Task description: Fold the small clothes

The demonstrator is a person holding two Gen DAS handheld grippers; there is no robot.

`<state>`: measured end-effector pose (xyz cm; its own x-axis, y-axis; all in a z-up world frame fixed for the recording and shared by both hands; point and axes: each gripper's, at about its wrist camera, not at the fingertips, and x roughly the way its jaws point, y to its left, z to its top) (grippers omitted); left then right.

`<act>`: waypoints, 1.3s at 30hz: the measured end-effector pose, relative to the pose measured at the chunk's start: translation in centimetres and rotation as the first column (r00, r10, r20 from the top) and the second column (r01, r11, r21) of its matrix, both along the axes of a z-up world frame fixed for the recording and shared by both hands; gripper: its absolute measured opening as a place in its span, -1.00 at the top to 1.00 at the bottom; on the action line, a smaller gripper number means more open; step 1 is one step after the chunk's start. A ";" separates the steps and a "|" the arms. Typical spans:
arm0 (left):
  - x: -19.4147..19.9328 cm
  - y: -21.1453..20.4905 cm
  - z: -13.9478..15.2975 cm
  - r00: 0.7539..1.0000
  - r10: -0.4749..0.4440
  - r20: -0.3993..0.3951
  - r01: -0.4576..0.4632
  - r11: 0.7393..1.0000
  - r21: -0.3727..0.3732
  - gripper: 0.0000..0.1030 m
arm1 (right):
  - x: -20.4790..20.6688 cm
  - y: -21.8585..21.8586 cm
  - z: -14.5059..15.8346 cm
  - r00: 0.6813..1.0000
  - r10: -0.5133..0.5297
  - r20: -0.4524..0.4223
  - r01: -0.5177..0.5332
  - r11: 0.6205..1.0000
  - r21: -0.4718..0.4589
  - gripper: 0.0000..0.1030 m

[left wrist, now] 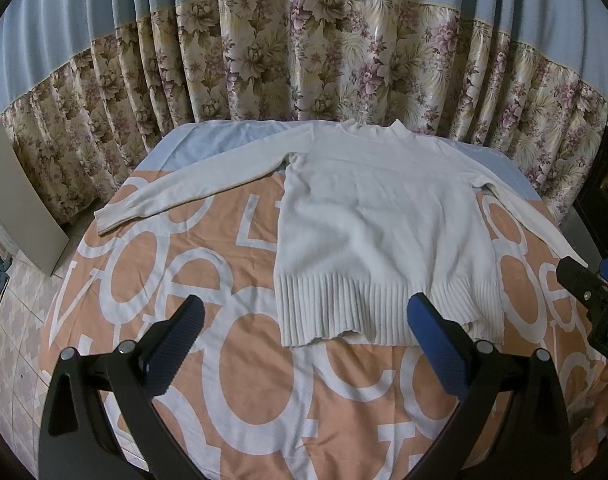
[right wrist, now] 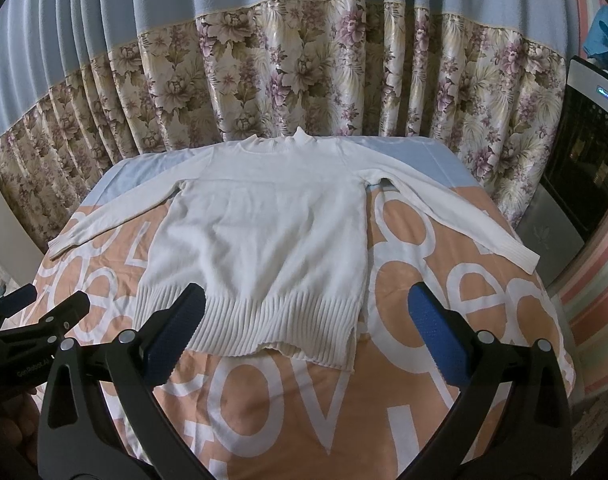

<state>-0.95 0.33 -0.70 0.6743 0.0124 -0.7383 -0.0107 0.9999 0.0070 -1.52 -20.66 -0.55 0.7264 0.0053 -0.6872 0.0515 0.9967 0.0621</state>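
A white knitted sweater [left wrist: 379, 232] lies flat on the table, front up, collar at the far end, ribbed hem nearest me, both sleeves spread out sideways; it also shows in the right wrist view [right wrist: 264, 232]. My left gripper [left wrist: 305, 316] is open and empty, hovering above the near left part of the hem. My right gripper [right wrist: 307, 308] is open and empty above the near right part of the hem. The right gripper shows at the left wrist view's right edge [left wrist: 583, 284]; the left gripper shows at the right wrist view's left edge [right wrist: 44, 312].
The table carries an orange cloth with big white letters [left wrist: 208, 272], blue at the far end. A floral and blue curtain [left wrist: 304, 60] hangs right behind it. A beige panel [left wrist: 20, 200] leans at the left on tiled floor. A black appliance [right wrist: 583, 152] stands at the right.
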 end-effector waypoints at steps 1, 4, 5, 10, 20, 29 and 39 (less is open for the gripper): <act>0.0 0.0 0.0 1.000 0.000 0.000 0.000 1.000 0.001 -0.97 | 0.0 0.0 0.0 1.000 0.001 -0.001 -0.001 1.000 0.001 -0.94; 0.0 0.0 -0.1 1.000 0.001 0.000 -0.001 1.000 -0.001 -0.97 | 0.1 -0.2 0.1 1.000 -0.002 -0.002 0.002 1.000 0.000 -0.94; 0.0 0.0 -0.1 1.000 0.001 -0.001 -0.001 1.000 -0.001 -0.97 | 0.1 -0.3 0.0 1.000 -0.004 -0.003 0.004 1.000 0.003 -0.94; 0.1 -0.4 -0.5 1.000 -0.002 -0.001 0.002 1.000 -0.009 -0.97 | 0.5 -1.1 -0.4 1.000 -0.010 -0.004 0.010 1.000 0.014 -0.94; 2.0 -2.8 -0.8 1.000 -0.011 0.020 0.011 1.000 -0.004 -0.97 | 1.5 -4.7 -1.0 0.999 -0.033 0.026 0.034 0.999 -0.011 -0.94; 4.3 -5.6 -2.3 0.999 -0.029 0.034 0.030 0.999 -0.012 -0.97 | 2.8 -11.0 -2.6 0.996 -0.084 0.043 0.086 0.995 -0.055 -0.94; 7.4 -8.5 -3.7 0.998 -0.063 0.017 0.063 0.998 -0.023 -0.97 | 4.5 -21.9 -5.6 0.960 -0.282 -0.004 0.277 0.948 -0.159 -0.90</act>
